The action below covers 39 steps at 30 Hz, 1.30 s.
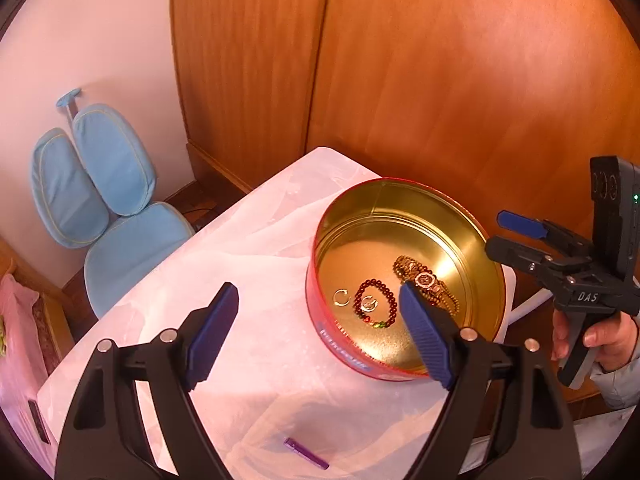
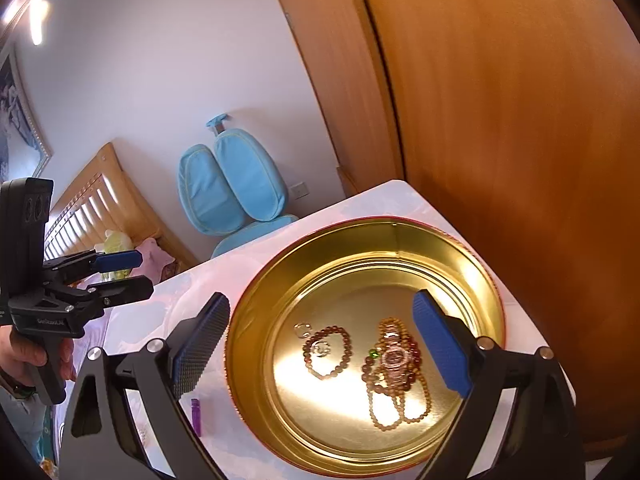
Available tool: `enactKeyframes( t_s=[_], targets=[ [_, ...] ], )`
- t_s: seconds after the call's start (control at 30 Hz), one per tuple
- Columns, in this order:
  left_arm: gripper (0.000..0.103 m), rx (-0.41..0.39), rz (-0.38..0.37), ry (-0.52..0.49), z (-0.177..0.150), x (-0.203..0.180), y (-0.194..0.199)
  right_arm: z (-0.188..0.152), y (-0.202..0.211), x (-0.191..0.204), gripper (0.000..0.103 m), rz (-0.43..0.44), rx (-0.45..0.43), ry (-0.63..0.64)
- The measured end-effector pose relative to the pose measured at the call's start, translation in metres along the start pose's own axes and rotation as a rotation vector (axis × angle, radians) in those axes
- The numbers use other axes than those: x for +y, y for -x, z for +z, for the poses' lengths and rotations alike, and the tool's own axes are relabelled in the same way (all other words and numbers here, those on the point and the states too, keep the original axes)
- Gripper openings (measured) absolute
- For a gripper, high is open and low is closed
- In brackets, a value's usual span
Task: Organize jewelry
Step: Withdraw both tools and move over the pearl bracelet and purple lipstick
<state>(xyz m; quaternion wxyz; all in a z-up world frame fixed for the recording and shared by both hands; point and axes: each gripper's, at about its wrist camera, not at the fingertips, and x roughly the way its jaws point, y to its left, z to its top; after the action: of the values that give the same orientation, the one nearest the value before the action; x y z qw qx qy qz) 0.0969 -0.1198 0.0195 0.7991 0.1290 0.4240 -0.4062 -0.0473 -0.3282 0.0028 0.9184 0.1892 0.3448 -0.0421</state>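
Note:
A round red tin (image 1: 348, 354) with a gold inside (image 2: 344, 412) stands on the white table (image 1: 248, 264). In it lie a dark red bead bracelet (image 1: 390, 300), two small rings (image 1: 341, 297), a watch (image 1: 425, 279) and a long gold bead necklace (image 2: 400, 400). A small purple stick (image 1: 306, 453) lies on the table near the tin, also in the right wrist view (image 2: 195, 416). My left gripper (image 1: 316, 312) is open and empty above the tin's near rim. My right gripper (image 2: 320, 340) is open and empty over the tin; it also shows in the left wrist view (image 1: 508, 236).
A wooden wardrobe (image 1: 400, 80) stands close behind the table. A blue chair (image 1: 108, 200) stands to the left of the table. A bed with a wooden headboard (image 2: 108, 208) and pink cover lies further left.

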Motion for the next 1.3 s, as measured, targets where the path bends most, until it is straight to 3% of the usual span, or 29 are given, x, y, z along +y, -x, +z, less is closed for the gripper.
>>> enactKeyframes(
  t_s=[0.27, 0.73, 0.9, 1.3],
  targets=[
    [0.081, -0.012, 0.032, 0.062, -0.026, 0.016, 0.011, -0.01, -0.007, 0.029, 0.093, 0.062, 0.02, 0.032],
    [0.081, -0.038, 0.114, 0.157, -0.093, 0.054, 0.052, -0.031, -0.034, 0.113, 0.093, 0.21, 0.088, 0.261],
    [0.081, -0.015, 0.138, 0.229, -0.124, 0.071, 0.065, -0.047, -0.046, 0.144, 0.093, 0.281, 0.13, 0.379],
    [0.081, 0.096, 0.218, 0.373, -0.211, 0.1, 0.06, -0.113, -0.085, 0.189, 0.093, 0.297, 0.303, 0.535]
  ],
)
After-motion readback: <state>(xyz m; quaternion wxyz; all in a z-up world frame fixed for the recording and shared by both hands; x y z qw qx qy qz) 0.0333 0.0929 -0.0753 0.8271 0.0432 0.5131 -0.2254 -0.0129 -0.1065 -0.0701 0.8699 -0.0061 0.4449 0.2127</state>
